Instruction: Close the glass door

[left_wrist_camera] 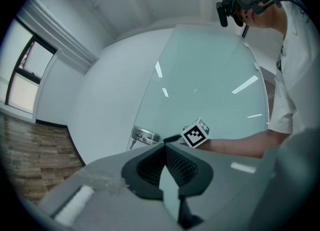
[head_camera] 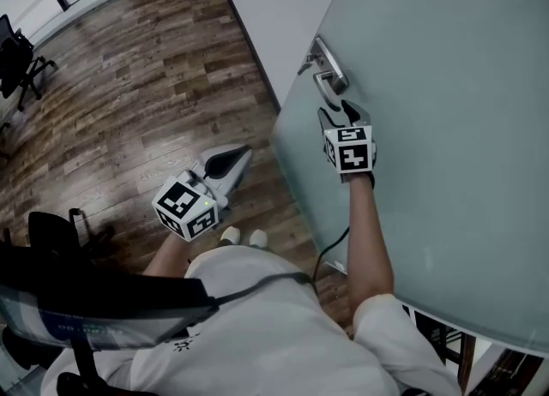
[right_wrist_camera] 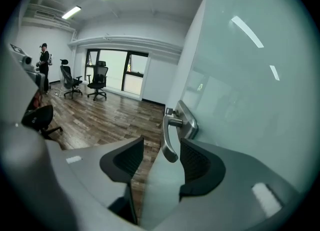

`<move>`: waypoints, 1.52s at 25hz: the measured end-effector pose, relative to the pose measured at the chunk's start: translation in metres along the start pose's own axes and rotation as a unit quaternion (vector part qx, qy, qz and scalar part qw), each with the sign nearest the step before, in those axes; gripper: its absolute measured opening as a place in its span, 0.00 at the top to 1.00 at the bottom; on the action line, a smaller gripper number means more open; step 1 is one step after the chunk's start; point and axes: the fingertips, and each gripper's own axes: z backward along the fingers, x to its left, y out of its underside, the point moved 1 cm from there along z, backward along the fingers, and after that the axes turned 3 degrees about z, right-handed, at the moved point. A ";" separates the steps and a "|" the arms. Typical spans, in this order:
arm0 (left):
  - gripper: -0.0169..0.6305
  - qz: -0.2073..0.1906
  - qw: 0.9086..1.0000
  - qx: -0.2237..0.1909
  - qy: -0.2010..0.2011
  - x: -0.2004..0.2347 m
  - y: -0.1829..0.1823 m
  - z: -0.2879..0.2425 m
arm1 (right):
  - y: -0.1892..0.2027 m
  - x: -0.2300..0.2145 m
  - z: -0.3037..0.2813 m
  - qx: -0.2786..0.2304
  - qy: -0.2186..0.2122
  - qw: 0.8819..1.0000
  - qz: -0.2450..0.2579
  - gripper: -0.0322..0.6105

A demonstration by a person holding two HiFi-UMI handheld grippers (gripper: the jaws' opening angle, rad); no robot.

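- Frosted glass made up the door [head_camera: 446, 86], a broad pale-green pane filling the right of the head view. Its free edge stood over the wood floor [head_camera: 129, 86], just beside a white wall [head_camera: 274, 9].
- Its metal handle [right_wrist_camera: 170, 140] sat on a plate near that edge, the lever curving down in the right gripper view.
- The right gripper [head_camera: 341, 114] was up at the handle with its jaws wide apart. The lever's end lay between the pads, nearer the right one, and neither pad looked pressed on it.
- The left gripper [head_camera: 236, 159] hung well apart from the door, lower and to the left. It pointed toward the door, its jaws together on nothing.
- A pane that large would likely be heavy, slow to start and then keen to keep swinging. It would be stiff and brittle at the edge, so a slam was the risk.
- The glass face looked smooth and offered the pads no purchase, and the bare edge was a poor place to pinch.
- The handle seemed the only sound hold: clamp across the lever close to the plate, where it would twist least, and move the door steadily from there.
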 end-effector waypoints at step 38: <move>0.97 0.007 0.999 0.007 -0.033 0.003 0.015 0.076 | 0.012 0.041 -0.035 0.142 0.039 0.972 0.184 0.83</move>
